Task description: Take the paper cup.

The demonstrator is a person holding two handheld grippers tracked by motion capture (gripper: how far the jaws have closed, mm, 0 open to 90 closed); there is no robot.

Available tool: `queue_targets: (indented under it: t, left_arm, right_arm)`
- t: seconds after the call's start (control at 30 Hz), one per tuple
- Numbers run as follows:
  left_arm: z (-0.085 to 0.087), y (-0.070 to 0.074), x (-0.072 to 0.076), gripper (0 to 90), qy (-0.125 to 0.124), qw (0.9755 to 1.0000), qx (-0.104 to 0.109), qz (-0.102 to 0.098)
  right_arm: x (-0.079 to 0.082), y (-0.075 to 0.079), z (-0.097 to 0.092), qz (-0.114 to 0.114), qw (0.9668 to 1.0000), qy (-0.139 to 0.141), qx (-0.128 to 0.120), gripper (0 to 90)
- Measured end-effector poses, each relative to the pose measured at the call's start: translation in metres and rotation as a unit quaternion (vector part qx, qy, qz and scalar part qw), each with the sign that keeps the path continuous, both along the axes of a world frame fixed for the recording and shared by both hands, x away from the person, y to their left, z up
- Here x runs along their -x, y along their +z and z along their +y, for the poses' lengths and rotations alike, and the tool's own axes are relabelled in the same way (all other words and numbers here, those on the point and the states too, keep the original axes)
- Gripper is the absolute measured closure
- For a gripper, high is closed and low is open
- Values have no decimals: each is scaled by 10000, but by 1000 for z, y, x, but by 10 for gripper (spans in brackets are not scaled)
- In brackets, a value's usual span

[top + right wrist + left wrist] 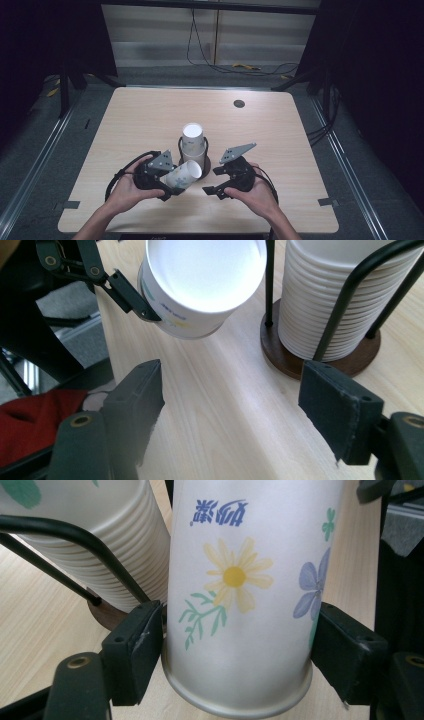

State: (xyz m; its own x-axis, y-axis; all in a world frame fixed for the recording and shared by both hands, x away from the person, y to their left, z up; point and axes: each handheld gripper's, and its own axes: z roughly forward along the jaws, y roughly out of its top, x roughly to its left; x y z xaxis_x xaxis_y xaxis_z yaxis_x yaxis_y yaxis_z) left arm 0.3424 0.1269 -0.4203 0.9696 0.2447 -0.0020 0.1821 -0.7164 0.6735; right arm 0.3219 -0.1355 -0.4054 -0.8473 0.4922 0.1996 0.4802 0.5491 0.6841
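While my left gripper [167, 187] pinches the flowered paper cup [183, 175] on its side, mouth toward the right, just near of the cup stack [193, 142] in its wire holder [196, 161], my right gripper [212, 190] waits beside it, jaws partly spread around nothing. I judge the cup freshly pulled for a handover; next I must bring the right jaws squarely around its rim without crushing it.
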Motion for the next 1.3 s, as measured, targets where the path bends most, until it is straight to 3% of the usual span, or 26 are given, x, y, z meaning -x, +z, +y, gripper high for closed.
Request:
queue_targets:
  t: [0.13, 0.3, 0.53, 0.8, 0.93, 1.17, 1.3]
  left_arm:
    - [-4, -2, 1, 256, -44, 9998, -179, -37]
    - [-8, -7, 2, 256, -121, 9989, -445, -60]
    - [-13, -10, 3, 256, -192, 9981, -583, -104]
    - [-20, -14, 6, 257, -292, 9964, -788, -61]
    - [-24, -15, 7, 256, -473, 9938, -1003, -23]
    - [-29, -16, 7, 257, -516, 9927, -1094, -35]
    - [-32, -15, 8, 257, -510, 9922, -1137, -68]
  right_arm:
    - [-1, 2, 2, 15, 9999, 83, 137, 257]
    - [-3, 2, 8, 142, 9983, 286, 494, 277]
    - [-5, 2, 12, 191, 9967, 382, 685, 275]
    - [-9, -2, 18, 498, 9934, 539, 878, 269]
    - [-11, -4, 21, 608, 9918, 539, 991, 243]
    - [-15, -7, 25, 812, 9893, 513, 1098, 189]
    - [-18, -7, 25, 881, 9880, 611, 1111, 234]
